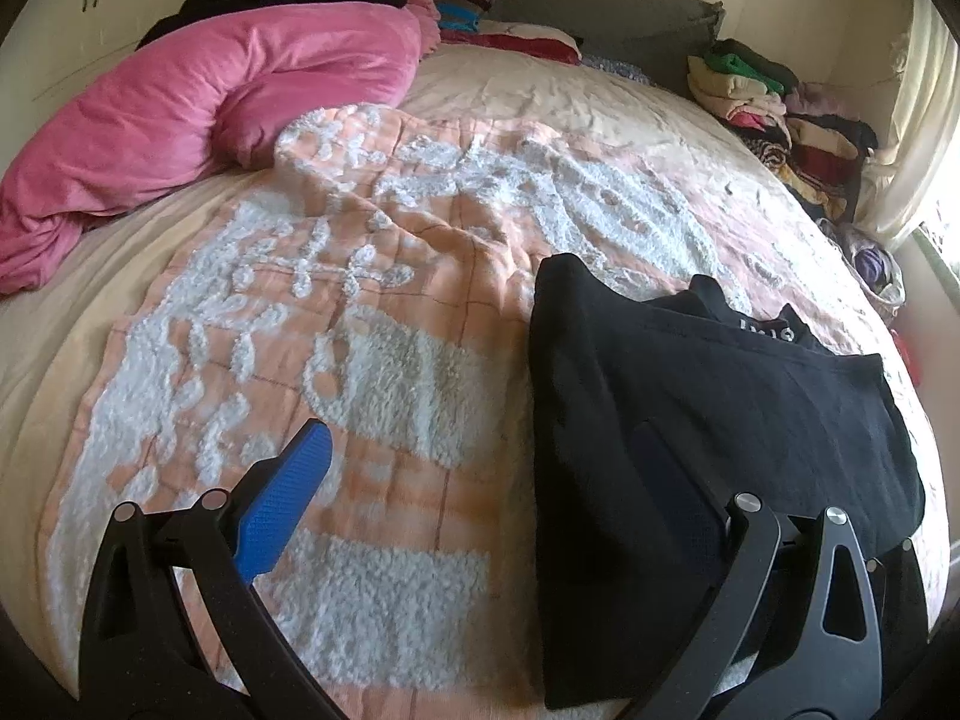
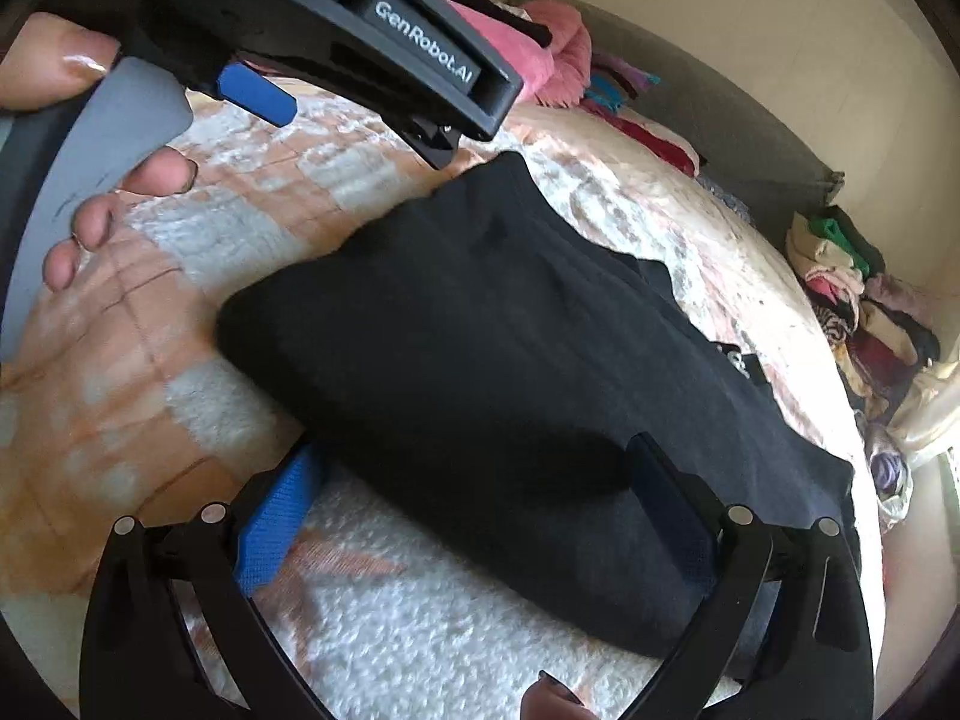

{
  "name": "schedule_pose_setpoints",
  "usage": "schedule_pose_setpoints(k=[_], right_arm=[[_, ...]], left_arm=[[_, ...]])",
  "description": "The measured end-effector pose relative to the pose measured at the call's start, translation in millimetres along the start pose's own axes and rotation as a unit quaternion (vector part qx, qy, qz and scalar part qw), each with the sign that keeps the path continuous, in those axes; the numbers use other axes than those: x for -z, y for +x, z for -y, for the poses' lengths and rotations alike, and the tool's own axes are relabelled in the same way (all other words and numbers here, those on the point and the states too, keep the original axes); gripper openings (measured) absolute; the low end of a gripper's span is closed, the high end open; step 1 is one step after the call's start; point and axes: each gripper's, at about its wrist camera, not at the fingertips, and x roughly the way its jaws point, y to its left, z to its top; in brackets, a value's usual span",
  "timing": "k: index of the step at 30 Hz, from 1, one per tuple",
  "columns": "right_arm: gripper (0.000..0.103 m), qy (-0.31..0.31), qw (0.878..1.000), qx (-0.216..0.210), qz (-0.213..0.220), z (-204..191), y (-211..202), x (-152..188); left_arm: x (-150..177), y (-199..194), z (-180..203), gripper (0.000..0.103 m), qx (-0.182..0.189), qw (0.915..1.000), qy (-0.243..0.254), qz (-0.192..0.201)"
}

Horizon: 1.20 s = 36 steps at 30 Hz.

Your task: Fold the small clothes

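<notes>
A folded black garment (image 1: pixel 708 420) lies on the peach-and-white blanket (image 1: pixel 360 312), filling the lower right of the left wrist view. The left gripper (image 1: pixel 480 480) hovers low with its jaws spread wide, one blue pad (image 1: pixel 282 504) over the blanket. The right gripper (image 2: pixel 474 516) has its jaws apart, straddling the garment's near edge. A pink duvet (image 1: pixel 198 108) bunches at upper left.
</notes>
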Motion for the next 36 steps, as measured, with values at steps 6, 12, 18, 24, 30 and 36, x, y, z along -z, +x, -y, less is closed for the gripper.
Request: schedule_pose_setpoints(k=[6, 12, 18, 24, 30, 36], right_arm=[[0.099, -0.005, 1.000, 0.012, 0.002, 1.2, 19.3, -8.5], [0.087, -0.012, 0.999, 0.031, 0.028, -3.3, 19.5, -11.2], [0.050, -0.009, 0.997, 0.048, 0.062, -1.9, 4.0, -8.9], [0.026, 0.017, 0.994, 0.043, 0.095, 7.8, -15.0, -6.1], [0.023, 0.063, 0.991, 0.033, 0.114, 23.1, -30.7, -2.0], [0.022, 0.095, 0.987, 0.022, 0.127, 37.6, -43.1, 3.6]], left_arm=[[-11.4, 13.2, -3.0, 0.094, -0.007, 0.9999, -0.005, -0.008], [-18.7, 26.9, -2.5, 0.094, 0.000, 0.9998, -0.009, -0.020], [-26.1, 34.5, 0.0, 0.094, 0.028, 0.9987, -0.022, -0.036], [-30.0, 42.1, 10.0, 0.094, 0.054, 0.9967, -0.031, -0.053], [-28.5, 49.7, 21.9, 0.094, 0.082, 0.9930, -0.043, -0.073], [-25.5, 46.8, 41.0, 0.094, 0.126, 0.9882, -0.045, -0.075]])
